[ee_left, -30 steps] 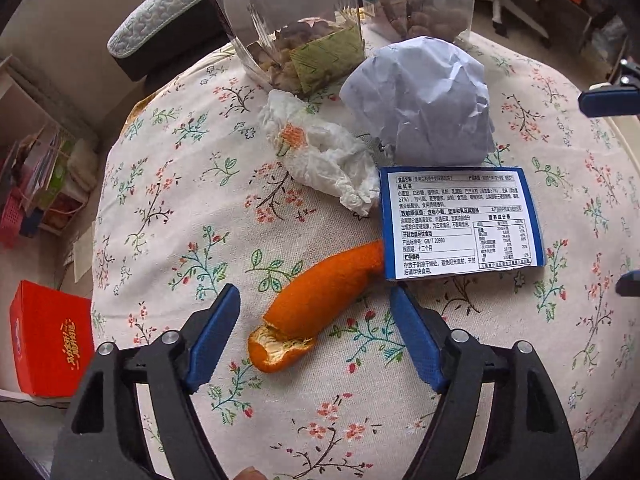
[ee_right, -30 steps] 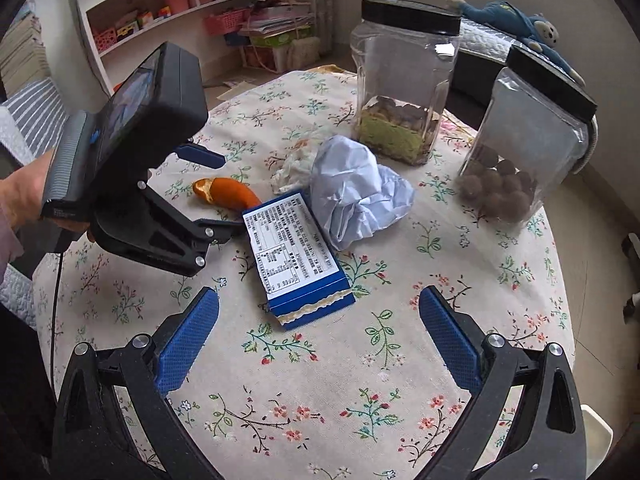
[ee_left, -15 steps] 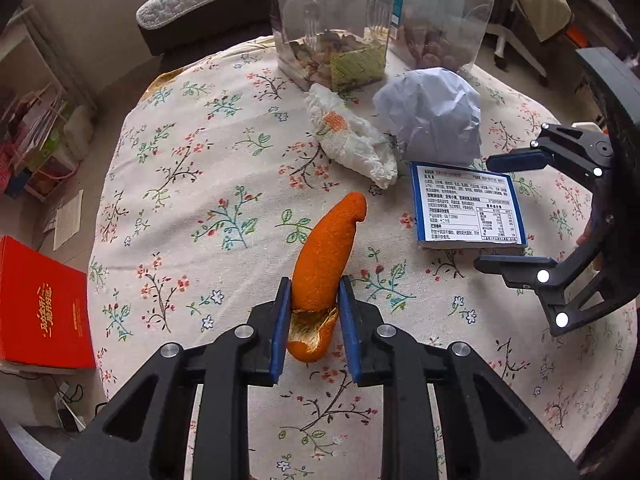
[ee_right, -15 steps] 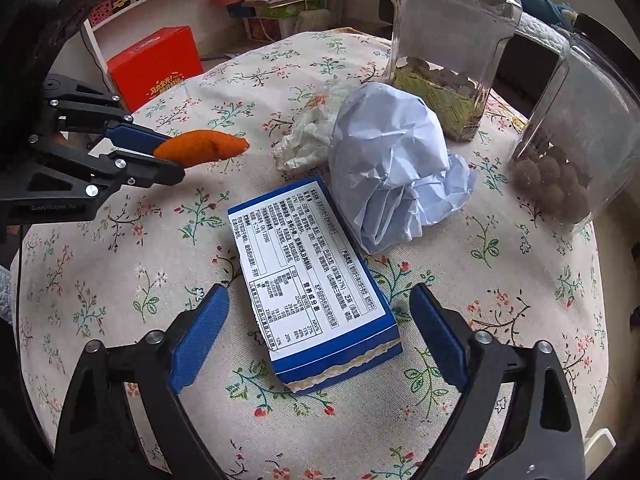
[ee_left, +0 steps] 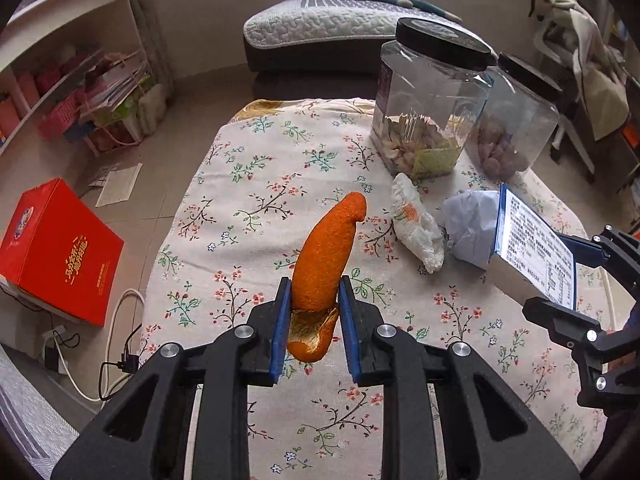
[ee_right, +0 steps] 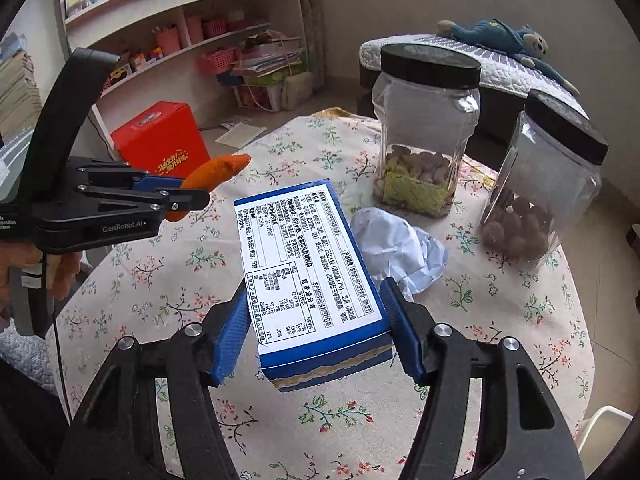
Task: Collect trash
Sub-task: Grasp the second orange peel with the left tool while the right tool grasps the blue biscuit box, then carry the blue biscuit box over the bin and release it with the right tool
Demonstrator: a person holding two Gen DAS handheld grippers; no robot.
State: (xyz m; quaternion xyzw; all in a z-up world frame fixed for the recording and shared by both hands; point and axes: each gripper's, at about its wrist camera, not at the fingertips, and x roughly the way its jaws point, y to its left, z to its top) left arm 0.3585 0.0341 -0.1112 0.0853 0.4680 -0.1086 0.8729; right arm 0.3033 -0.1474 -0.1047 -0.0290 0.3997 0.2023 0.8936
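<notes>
Left gripper clamped on an orange peel, held above the floral tablecloth. Right gripper — jaws just closing — pressing both sides of a blue box, lifted beside crumpled paper — two jars behind.

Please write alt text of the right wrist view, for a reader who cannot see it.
The right claw grips a blue box lifted over a floral tablecloth. At left, the left claw holds an orange peel; crumpled paper and two jars lie behind.
</notes>
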